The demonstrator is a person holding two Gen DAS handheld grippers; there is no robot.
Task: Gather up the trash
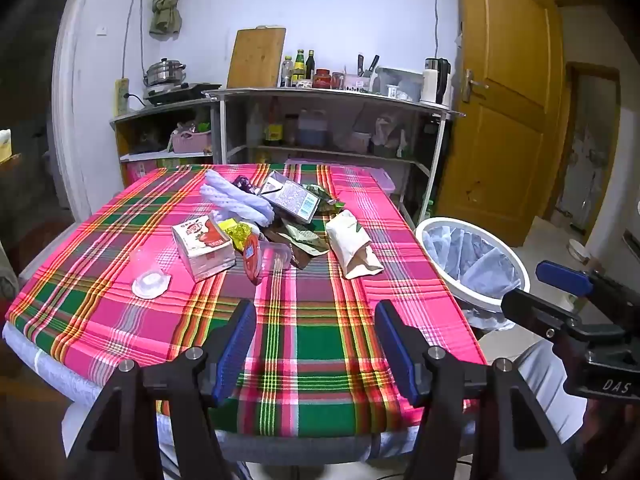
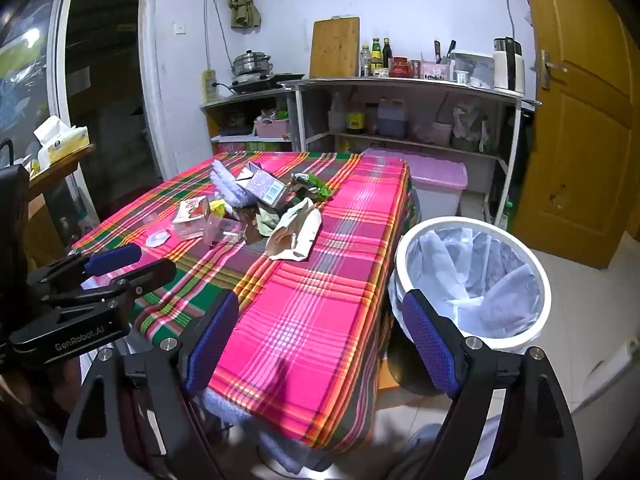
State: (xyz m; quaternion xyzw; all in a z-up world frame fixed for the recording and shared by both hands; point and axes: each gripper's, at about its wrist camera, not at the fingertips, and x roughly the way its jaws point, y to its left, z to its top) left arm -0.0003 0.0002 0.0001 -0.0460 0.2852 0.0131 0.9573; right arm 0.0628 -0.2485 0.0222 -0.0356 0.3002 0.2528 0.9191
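Observation:
A heap of trash lies mid-table on the pink plaid cloth: a strawberry carton, a clear plastic cup, white foam netting, a grey box and a beige paper bag. A white bin with a pale liner stands on the floor at the table's right. My left gripper is open over the near edge of the table, short of the heap, nothing between its blue pads. My right gripper is open too, over the table's near right corner beside the bin.
Behind the table stand metal shelves with bottles, a kettle and a cutting board. A pink-lidded box sits on the floor by the shelves. A yellow door is at the right. A tissue box rests on a side table at the left.

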